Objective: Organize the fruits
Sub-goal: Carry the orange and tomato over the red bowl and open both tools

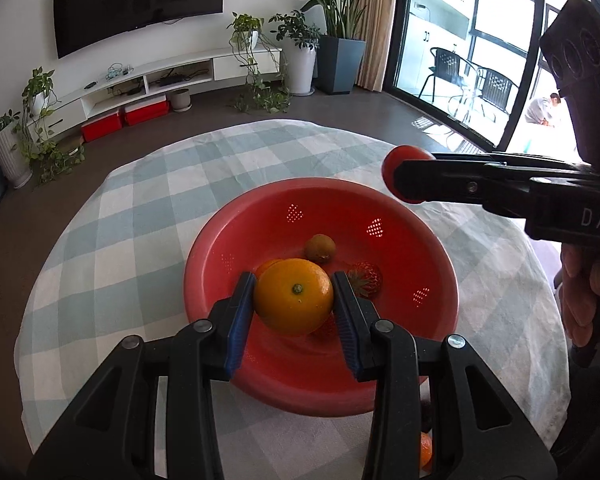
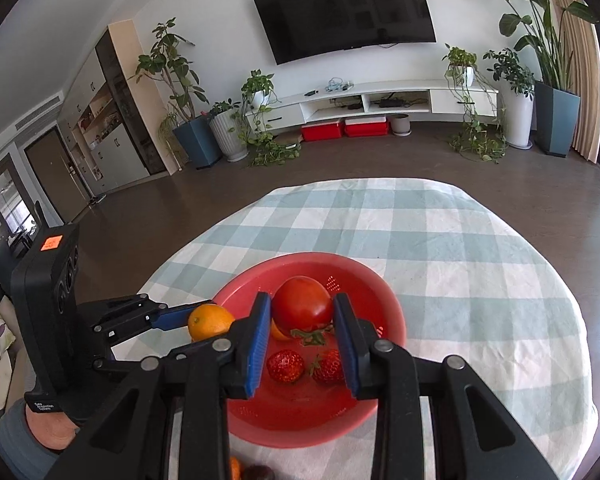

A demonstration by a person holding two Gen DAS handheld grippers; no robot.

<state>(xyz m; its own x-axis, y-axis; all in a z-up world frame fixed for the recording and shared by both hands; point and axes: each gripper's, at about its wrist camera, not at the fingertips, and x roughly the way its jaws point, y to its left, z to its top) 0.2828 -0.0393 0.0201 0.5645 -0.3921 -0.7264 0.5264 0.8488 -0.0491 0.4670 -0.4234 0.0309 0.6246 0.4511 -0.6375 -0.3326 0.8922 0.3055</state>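
A red perforated bowl [image 1: 436, 292] [image 2: 384, 292] sits on the checked tablecloth. My left gripper [image 1: 294, 296] is shut on an orange [image 1: 294, 295] and holds it above the bowl; it also shows in the right wrist view [image 2: 210, 322]. My right gripper [image 2: 302, 312] is shut on a red tomato [image 2: 303, 304] above the bowl, also seen from the left [image 1: 396, 160]. In the bowl lie strawberries [image 2: 285, 365] [image 1: 367, 278], a small brown fruit [image 1: 320, 248] and another orange [image 1: 266, 266], mostly hidden.
The round table with the blue-white checked cloth [image 1: 140, 220] [image 2: 460, 248] drops off to dark floor on all sides. A small orange fruit [image 1: 425, 450] and a dark fruit [image 2: 258, 472] lie on the cloth near the front edge, beneath the grippers.
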